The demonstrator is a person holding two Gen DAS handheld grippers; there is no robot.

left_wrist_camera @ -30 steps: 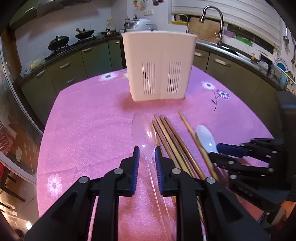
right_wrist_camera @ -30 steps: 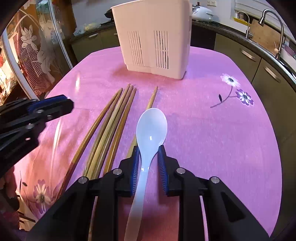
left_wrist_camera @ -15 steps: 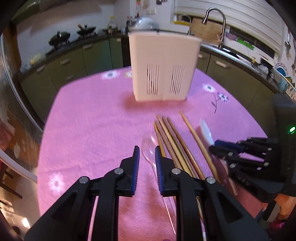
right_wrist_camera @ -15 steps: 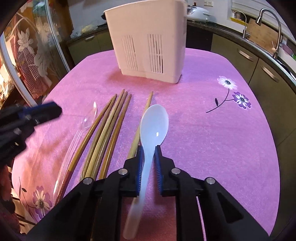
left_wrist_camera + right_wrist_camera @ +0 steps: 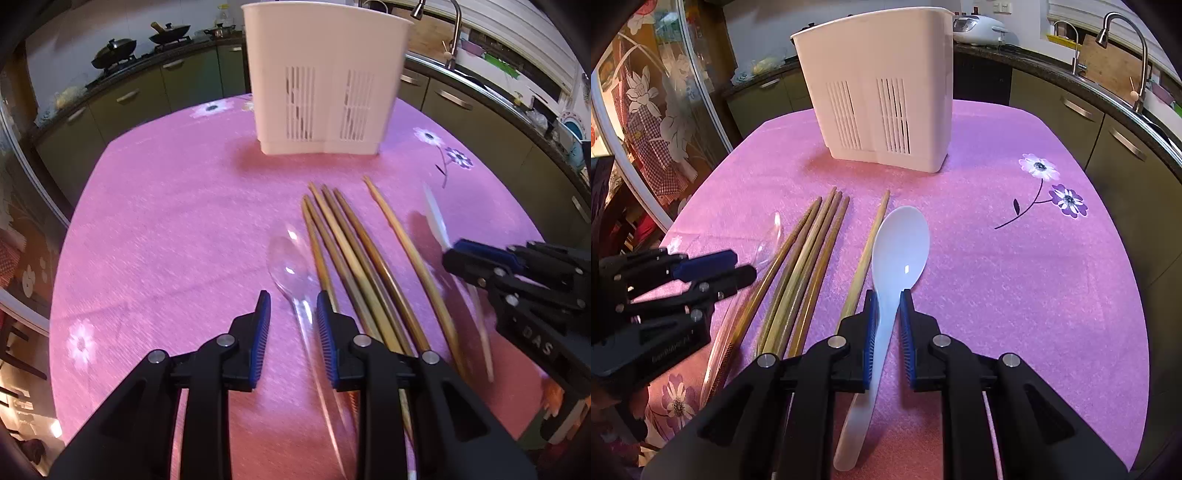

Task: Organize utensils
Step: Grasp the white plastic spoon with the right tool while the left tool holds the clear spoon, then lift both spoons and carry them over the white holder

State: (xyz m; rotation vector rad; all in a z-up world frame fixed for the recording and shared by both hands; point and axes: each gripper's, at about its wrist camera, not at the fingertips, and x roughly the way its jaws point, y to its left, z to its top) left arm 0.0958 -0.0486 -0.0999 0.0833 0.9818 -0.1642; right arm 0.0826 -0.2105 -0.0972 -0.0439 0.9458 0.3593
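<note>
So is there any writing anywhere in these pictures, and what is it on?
"DAS": raised letters on the black body of the right gripper, seen from the left wrist view; any further letters cannot be made out.
Raised lettering on the side of the left gripper, seen from the right wrist view: too blurred to read.
The white utensil holder, the chopsticks and both spoons show no writing.

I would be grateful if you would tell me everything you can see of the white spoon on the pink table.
The white spoon looks like glossy, slightly translucent plastic, with a broad oval bowl and a long tapering handle. It points bowl-first towards the white slotted holder. The right tongs are shut on its neck just behind the bowl, blue pads on both sides. It sits right of the single bamboo chopstick, its handle end reaching back under the tongs; whether it rests on the cloth is unclear.
</note>
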